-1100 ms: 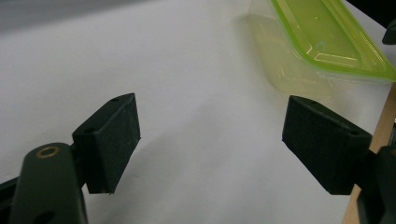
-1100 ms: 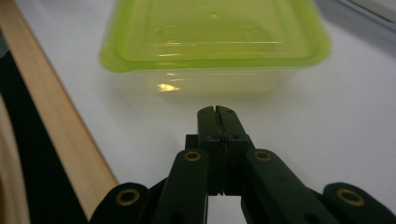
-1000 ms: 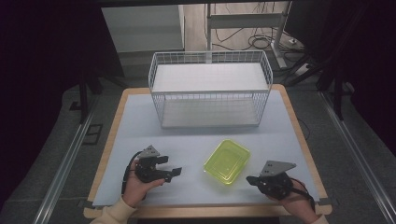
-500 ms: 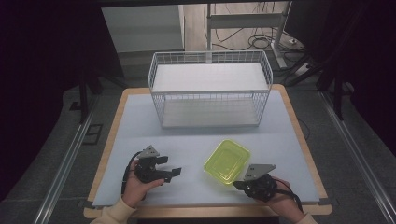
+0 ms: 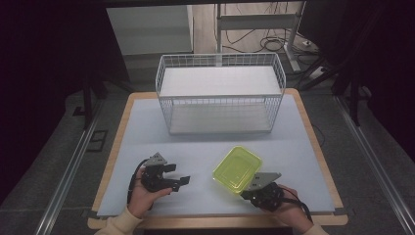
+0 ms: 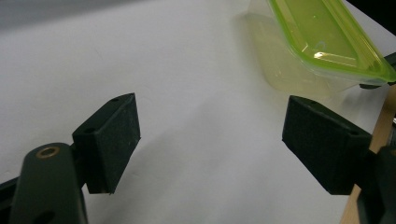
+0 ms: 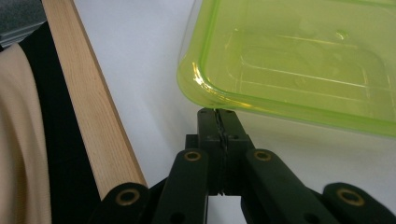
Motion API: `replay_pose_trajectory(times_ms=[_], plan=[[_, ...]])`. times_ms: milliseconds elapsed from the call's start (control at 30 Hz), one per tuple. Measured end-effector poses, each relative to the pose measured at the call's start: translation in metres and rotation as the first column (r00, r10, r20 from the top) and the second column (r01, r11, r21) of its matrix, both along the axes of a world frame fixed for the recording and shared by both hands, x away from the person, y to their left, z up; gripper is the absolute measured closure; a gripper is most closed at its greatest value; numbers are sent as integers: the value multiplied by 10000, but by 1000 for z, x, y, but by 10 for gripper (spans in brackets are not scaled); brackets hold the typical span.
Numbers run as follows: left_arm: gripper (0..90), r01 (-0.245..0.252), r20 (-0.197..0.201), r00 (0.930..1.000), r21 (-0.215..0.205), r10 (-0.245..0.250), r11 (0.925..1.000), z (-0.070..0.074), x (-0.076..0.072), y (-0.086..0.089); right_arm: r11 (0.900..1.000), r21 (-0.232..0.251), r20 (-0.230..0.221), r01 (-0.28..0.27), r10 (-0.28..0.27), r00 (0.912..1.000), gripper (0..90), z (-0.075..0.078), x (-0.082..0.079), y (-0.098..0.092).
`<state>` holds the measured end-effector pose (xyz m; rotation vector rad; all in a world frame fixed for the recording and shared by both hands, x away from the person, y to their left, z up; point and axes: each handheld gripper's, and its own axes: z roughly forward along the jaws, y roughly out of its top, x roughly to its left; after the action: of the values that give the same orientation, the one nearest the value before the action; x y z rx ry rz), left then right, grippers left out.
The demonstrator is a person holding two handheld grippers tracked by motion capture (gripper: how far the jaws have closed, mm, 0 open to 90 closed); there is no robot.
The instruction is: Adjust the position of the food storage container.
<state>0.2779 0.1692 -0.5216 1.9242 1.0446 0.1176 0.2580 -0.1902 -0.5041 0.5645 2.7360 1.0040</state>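
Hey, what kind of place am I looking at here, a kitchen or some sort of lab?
Most likely a lab or recording workspace, not a kitchen: a wood-edged table with a plain mat stands among dark curtains, cables trail over the floor behind, and only a white wire basket and a green container are set out.

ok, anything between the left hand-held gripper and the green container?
Nothing. In the high view only bare table mat separates the left hand-held gripper from the green container; the left gripper view agrees.
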Motion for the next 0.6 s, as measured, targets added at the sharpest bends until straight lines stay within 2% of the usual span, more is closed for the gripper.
replay_pose_trajectory(times_ms=[233,467,600], plan=[[185,-13,14,10000,-14,13,10000,0,0,0,9998,103,442,161,-165,9989,895,-2,-2,19],[185,-14,7,10000,-62,14,10000,1,-1,1,9994,104,335,338,-341,9989,895,-9,3,35],[185,-13,30,10000,-70,13,10000,1,-1,1,9987,94,509,510,-514,9974,895,-12,5,47]])
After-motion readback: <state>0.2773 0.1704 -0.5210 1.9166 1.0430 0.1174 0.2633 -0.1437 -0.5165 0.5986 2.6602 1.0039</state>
